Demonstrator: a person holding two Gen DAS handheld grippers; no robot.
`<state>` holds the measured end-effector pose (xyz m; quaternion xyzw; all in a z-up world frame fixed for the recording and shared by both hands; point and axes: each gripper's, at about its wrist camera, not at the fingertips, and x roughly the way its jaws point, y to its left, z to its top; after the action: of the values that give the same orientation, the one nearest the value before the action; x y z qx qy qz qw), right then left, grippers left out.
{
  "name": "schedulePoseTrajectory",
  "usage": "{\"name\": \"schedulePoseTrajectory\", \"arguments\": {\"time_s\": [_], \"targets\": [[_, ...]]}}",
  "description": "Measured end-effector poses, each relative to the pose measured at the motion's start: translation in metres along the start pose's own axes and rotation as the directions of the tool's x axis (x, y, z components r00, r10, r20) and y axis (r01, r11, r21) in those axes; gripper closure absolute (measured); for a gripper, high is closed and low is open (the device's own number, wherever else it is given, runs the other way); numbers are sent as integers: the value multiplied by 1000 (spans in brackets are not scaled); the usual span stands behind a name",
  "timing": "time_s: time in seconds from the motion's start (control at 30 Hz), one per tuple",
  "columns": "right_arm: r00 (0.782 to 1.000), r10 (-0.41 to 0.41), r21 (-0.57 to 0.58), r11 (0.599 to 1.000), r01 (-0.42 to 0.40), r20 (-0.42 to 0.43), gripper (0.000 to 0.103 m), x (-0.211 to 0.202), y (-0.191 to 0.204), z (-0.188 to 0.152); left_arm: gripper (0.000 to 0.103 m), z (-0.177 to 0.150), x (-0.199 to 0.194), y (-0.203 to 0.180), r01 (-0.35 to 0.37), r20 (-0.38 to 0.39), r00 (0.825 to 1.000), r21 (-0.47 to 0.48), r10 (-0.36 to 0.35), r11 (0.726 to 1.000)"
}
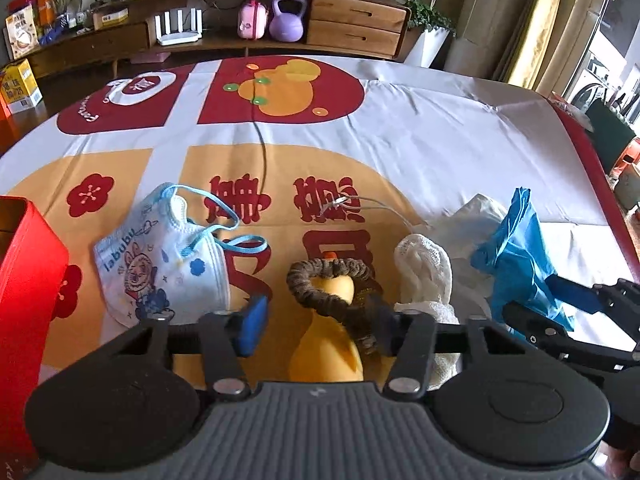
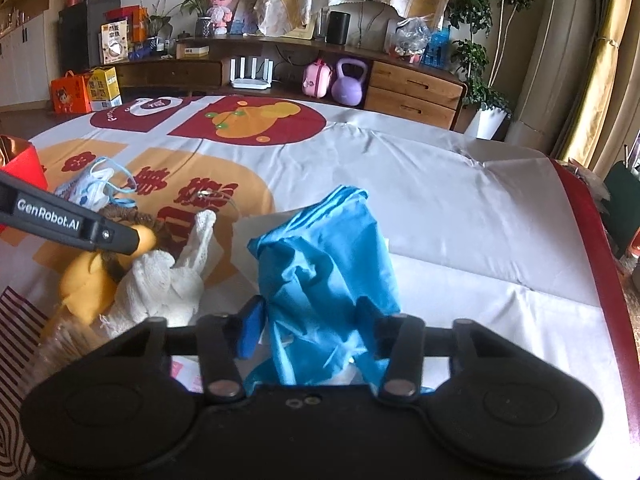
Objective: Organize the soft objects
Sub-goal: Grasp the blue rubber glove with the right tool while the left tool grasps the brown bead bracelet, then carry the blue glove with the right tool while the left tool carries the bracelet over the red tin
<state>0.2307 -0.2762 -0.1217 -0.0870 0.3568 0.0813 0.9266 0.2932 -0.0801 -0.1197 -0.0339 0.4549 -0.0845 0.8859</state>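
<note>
A yellow toy duck [image 1: 328, 344] with a brown scrunchie [image 1: 320, 280] looped round its neck lies between the fingers of my left gripper [image 1: 316, 320]. The right finger touches the scrunchie, while the blue pad [image 1: 252, 324] on the left stands clear of the duck. In the right wrist view a crumpled blue bag [image 2: 320, 264] stands bunched upright between the pads of my right gripper [image 2: 310, 328], which press on it from both sides. A white knitted cloth [image 1: 424, 276] lies between duck and bag. A printed child's face mask [image 1: 160, 264] lies left of the duck.
A red box [image 1: 24, 280] stands at the left edge of the patterned tablecloth [image 1: 400, 128]. A thin grey cable [image 1: 262, 148] runs down the middle. White crumpled plastic [image 1: 472, 216] lies behind the cloth. A sideboard [image 1: 352, 20] stands beyond the table.
</note>
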Motion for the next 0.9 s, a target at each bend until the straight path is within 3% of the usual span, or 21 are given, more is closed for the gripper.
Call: {"name": "schedulePoseTrajectory", "arguments": {"time_s": [0.13,0.23,0.33,0.43,0.63,0.9], "targets": [[1000,-10,-1,1000,10,-3,71,0,0,-2,70,1,0,-1,3,11,1000,0,-3,1000],[1000,-22,-11,1000,22,4,82,-2,0,-3,87,1,-2,-3,-10,23,1000,6,10,1000],[999,-34,-12,999,34,10,94,-4,-1,-3,93,1,-3,-3,-27,28,999,6,26,1000],[999,-47,-5,999,47,22,98,-9,-3,-2,95,2,-7,-2,-45,42,998,6,45,999],[996,-63,3,998,63,65,101,-28,-10,4,95,5,-27,1,-2,84,996,-13,3,1000],[994,-32,18,999,30,103,101,-57,-13,16,95,7,-59,4,17,117,993,-18,-15,1000]]}}
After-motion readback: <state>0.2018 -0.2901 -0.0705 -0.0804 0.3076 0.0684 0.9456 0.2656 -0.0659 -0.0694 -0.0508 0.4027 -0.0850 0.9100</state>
